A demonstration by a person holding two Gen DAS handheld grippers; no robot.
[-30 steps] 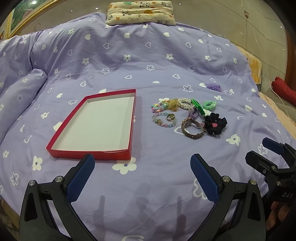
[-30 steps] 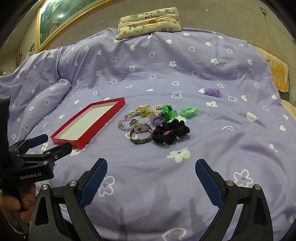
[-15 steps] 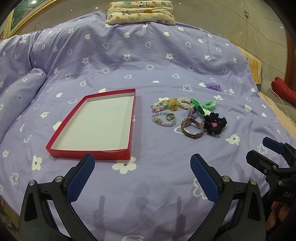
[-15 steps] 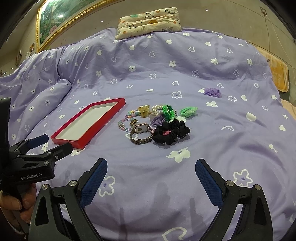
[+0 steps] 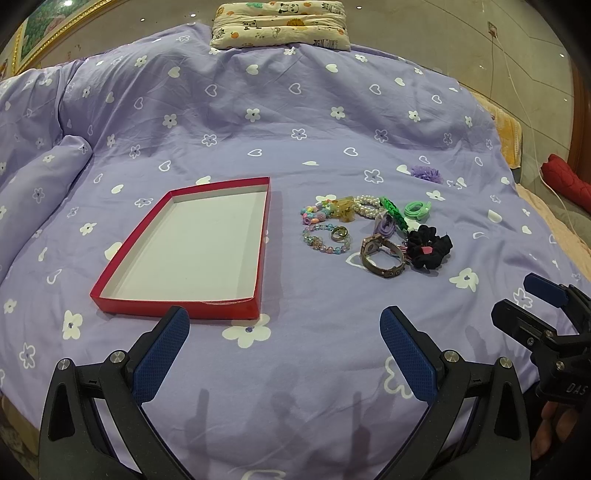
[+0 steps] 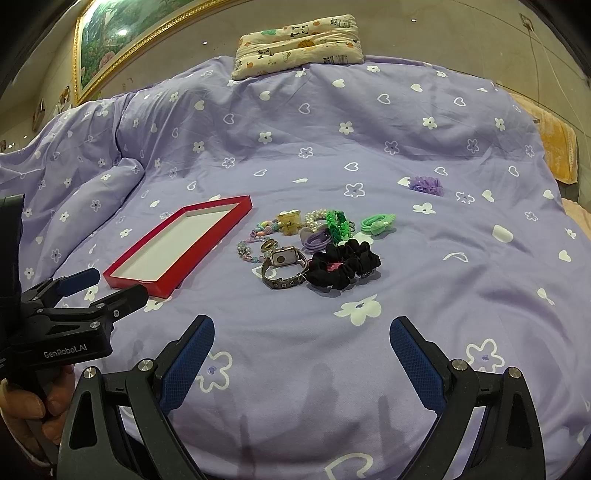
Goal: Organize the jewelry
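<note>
A shallow red tray (image 5: 258,236) with a white inside lies empty on the purple bedspread; it also shows in the right wrist view (image 6: 207,243). Right of it lies a pile of jewelry: a wristwatch (image 5: 380,254) (image 6: 284,264), a black scrunchie (image 5: 430,245) (image 6: 343,264), a pastel bead bracelet (image 5: 325,240), a ring (image 5: 340,233), pearls (image 5: 365,206), green bands (image 5: 417,209). My left gripper (image 5: 284,347) is open and empty, just short of the tray's near edge. My right gripper (image 6: 301,354) is open and empty, short of the pile.
A purple scrunchie (image 5: 426,172) lies apart behind the pile. A patterned pillow (image 5: 280,26) sits at the bed's far end. A rolled fold of duvet (image 5: 44,184) lies left of the tray. The bed drops off at right, by a red cushion (image 5: 569,184).
</note>
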